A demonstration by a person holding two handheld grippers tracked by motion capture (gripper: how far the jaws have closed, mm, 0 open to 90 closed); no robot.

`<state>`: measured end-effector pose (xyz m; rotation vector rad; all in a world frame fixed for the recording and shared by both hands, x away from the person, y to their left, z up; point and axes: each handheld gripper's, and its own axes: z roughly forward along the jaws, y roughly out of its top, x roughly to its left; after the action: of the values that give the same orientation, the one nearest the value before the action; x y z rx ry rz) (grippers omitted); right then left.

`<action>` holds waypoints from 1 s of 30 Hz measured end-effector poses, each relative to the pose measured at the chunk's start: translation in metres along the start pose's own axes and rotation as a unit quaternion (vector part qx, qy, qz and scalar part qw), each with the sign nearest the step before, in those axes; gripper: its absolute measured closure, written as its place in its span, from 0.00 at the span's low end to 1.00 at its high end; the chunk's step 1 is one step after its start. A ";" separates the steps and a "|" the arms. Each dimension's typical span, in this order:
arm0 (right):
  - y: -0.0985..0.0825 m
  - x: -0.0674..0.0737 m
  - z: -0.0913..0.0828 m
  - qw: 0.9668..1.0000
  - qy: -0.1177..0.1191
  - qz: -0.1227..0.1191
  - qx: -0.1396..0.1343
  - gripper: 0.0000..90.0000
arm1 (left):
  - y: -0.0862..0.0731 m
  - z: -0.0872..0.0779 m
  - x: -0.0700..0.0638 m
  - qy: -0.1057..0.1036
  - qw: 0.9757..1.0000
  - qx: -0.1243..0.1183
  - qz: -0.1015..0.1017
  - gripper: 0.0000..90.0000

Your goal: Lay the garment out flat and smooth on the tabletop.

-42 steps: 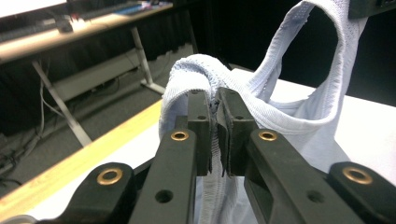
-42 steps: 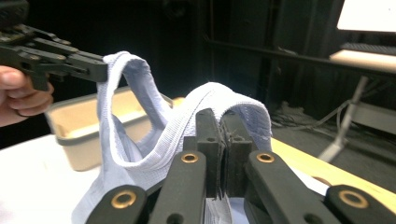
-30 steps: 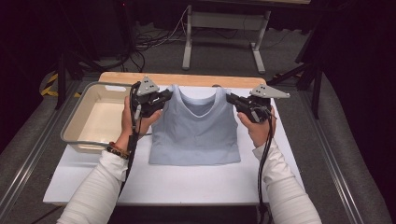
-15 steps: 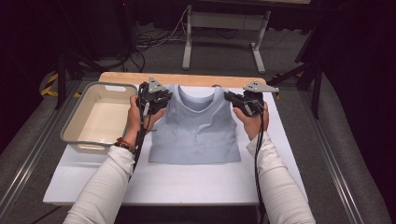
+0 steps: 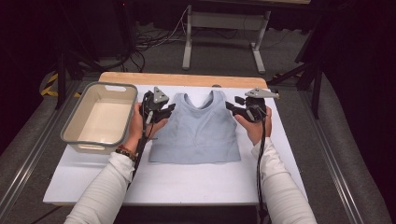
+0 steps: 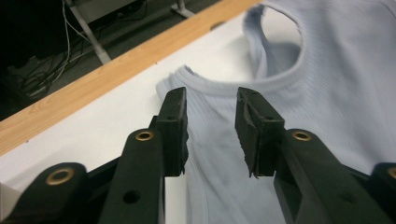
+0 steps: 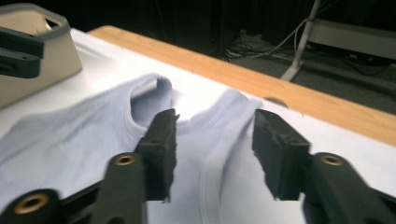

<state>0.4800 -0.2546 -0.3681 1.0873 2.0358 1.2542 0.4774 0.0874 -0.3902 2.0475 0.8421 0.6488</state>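
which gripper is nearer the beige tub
Left. The left gripper sits just beside the beige tub, at the tank top's near shoulder strap. The right gripper is across the top, at the far strap.

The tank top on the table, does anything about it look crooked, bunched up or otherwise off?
Nothing stands out. The light blue tank top lies flat and square on the white board, straps toward the far edge, hem straight. The bin beside it sits level. Both claws, left and right, are open beside the straps.
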 end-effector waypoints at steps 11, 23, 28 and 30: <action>-0.061 0.015 -0.026 0.997 0.023 -0.024 0.064 0.49 | -0.049 -0.022 -0.034 -0.041 0.998 0.009 0.045 0.51; -0.110 0.029 -0.046 0.992 0.053 -0.015 0.110 0.49 | -0.098 -0.045 -0.043 -0.074 0.995 0.047 0.052 0.33; -0.117 0.030 -0.047 0.991 0.061 -0.007 0.121 0.49 | -0.112 -0.046 -0.041 -0.078 0.993 0.069 0.052 0.34; -0.119 0.031 -0.047 0.989 0.064 -0.008 0.133 0.51 | -0.115 -0.048 -0.039 -0.088 0.993 0.065 0.042 0.38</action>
<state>0.3837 -0.2815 -0.4543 1.1292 2.3566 1.0923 0.3810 0.1333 -0.4656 2.2302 0.7146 0.4590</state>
